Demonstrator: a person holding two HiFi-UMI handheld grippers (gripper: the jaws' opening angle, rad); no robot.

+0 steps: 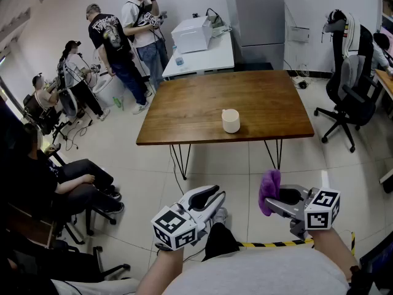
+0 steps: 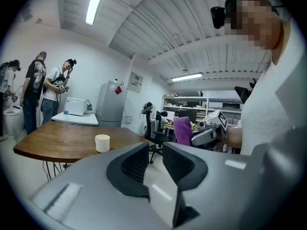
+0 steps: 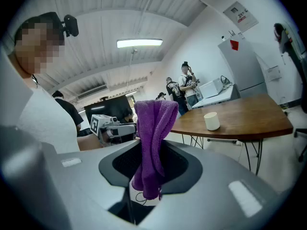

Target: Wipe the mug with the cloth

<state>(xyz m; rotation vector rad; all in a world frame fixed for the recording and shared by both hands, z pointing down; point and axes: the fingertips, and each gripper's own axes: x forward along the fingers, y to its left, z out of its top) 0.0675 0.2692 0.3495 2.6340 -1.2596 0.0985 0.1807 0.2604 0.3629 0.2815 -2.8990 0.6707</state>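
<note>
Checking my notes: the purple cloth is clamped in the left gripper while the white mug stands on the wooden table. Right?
Not quite: the purple cloth is clamped in the right gripper, as the right gripper view shows. The white mug does stand on the wooden table.

Office, swivel chair (image 1: 347, 82), wooden table (image 1: 184, 115)

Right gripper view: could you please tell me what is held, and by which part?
The right hand-held gripper grips the purple terry cloth by its lower part.

No legible txt or nos
</note>
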